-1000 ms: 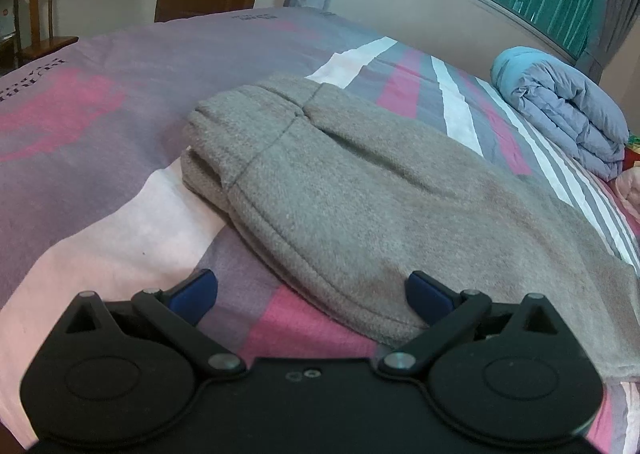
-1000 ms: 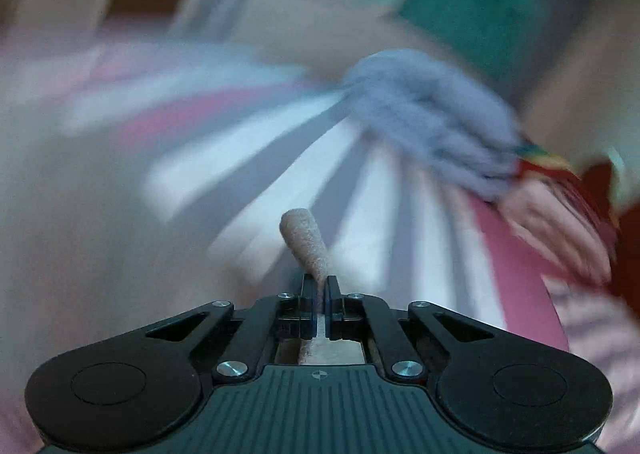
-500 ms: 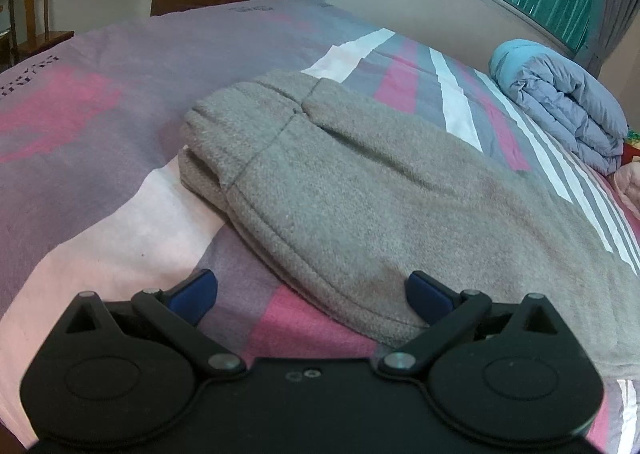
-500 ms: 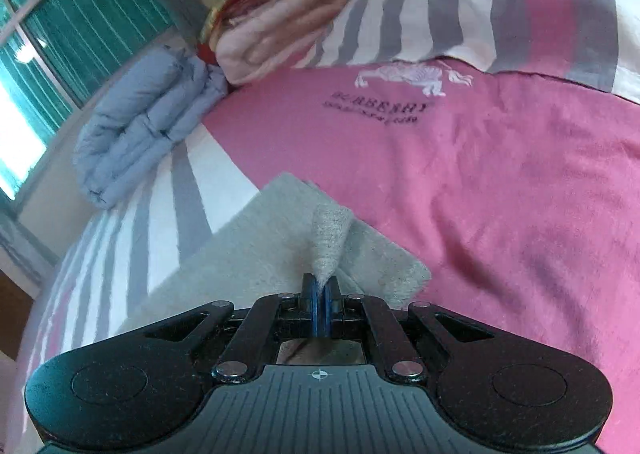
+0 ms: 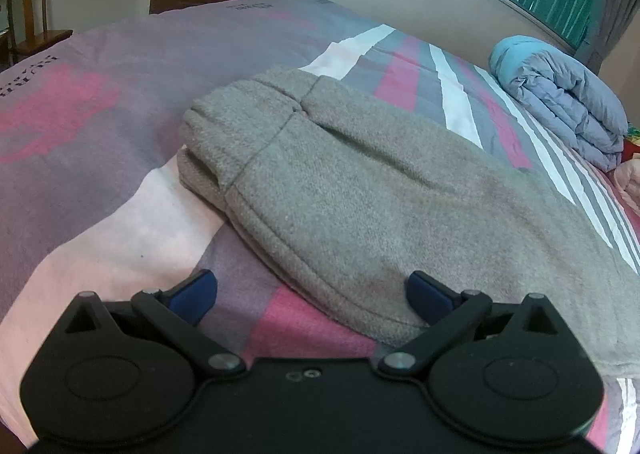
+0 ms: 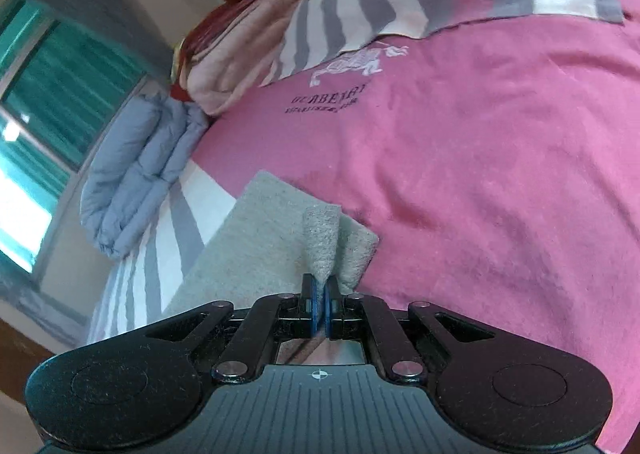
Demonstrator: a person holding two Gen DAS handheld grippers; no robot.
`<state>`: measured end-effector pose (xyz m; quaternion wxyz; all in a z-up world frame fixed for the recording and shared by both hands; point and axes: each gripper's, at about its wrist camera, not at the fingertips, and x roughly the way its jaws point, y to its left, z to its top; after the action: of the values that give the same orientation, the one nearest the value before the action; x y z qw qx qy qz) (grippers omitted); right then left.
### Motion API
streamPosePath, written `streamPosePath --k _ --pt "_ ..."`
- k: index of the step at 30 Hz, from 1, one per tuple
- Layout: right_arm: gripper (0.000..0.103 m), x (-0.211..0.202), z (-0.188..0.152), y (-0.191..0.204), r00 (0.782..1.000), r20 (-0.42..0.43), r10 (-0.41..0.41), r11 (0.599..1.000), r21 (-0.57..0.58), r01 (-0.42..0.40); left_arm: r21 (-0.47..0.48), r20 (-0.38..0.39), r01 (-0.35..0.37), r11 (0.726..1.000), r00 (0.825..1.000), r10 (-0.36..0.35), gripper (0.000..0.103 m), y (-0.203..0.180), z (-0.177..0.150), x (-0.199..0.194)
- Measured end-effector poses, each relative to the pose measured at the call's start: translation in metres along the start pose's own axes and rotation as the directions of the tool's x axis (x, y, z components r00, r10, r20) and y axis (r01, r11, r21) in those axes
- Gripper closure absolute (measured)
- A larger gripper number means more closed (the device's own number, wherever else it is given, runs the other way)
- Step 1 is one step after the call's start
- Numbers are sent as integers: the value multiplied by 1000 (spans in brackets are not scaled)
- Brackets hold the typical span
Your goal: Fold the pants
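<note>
Fleece sweatpants point(image 5: 360, 194) look soft and floppy; right gripper point(image 6: 320, 308) pinches a hem corner, left gripper point(image 5: 312, 294) fingers apart by the hip edge.

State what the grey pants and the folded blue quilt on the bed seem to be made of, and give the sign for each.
Grey pants: probably a knitted fleece or sweatshirt cotton, matt, with a fuzzy nap and stitched seams. Folded blue quilt: likely a smooth woven shell with soft filling, judging by its puffy rolls and slight sheen.
</note>
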<state>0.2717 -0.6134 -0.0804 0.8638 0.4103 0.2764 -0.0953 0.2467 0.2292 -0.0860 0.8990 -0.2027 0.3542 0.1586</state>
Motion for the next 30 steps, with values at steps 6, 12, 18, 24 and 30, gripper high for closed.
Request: streamPosePath --k 6,12,18,24,30 --pt "101 3 -4 1 999 -10 -32 998 -50 31 0 7 1 1000 1000 -1 6 0 -2 0" --pt "100 -29 -9 20 999 42 -6 991 -137 11 4 29 19 1000 999 -19 7 3 -4 -8" --pt "100 -65 -44 42 997 18 76 963 -260 -69 -33 144 32 999 989 -27 31 19 -4 -34" --pt "100 -62 -63 59 998 -21 63 967 -247 -67 -128 188 115 985 978 -90 57 43 19 -34" --pt "100 -58 -73 72 998 -51 41 965 -256 -53 -63 249 160 985 959 -140 94 32 46 -44"
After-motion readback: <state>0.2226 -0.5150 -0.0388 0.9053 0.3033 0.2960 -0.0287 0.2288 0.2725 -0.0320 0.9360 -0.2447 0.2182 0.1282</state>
